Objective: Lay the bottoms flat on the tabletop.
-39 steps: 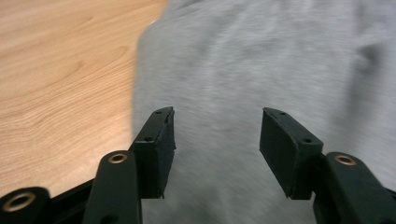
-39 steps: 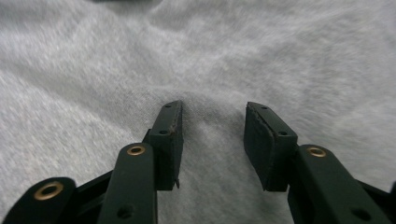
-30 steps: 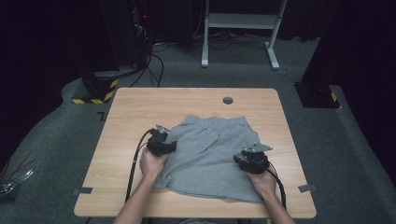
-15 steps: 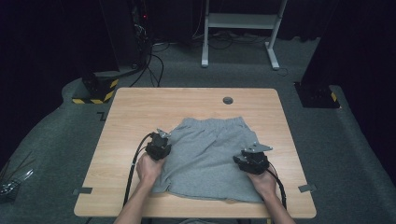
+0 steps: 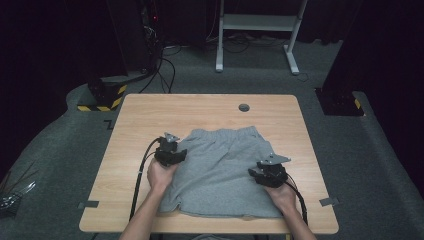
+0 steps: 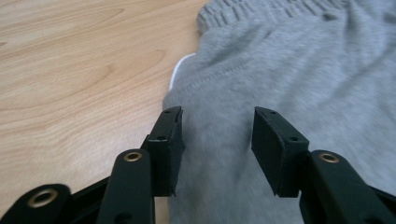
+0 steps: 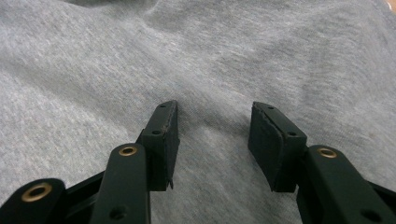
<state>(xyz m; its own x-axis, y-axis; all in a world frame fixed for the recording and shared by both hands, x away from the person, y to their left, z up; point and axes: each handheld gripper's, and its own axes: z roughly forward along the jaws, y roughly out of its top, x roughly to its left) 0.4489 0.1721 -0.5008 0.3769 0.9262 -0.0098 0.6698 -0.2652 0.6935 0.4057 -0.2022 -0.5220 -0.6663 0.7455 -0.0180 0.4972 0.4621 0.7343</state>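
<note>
Both my grippers hovered unclenched over the grey shorts.

The grey shorts (image 5: 225, 172) lay flat on the wooden table (image 5: 150, 115), low in the centre of the high view, waistband toward the top of the frame. My left gripper (image 6: 217, 119) sat at the shorts' left edge, jaws apart with cloth between them, grasping nothing. My right gripper (image 7: 212, 114) was over the lower right part of the fabric, jaws likewise spread and empty.

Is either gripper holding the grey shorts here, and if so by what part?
Nothing is held. The left gripper is open over the left edge of the grey shorts; the right gripper is open over plain fabric.
</note>
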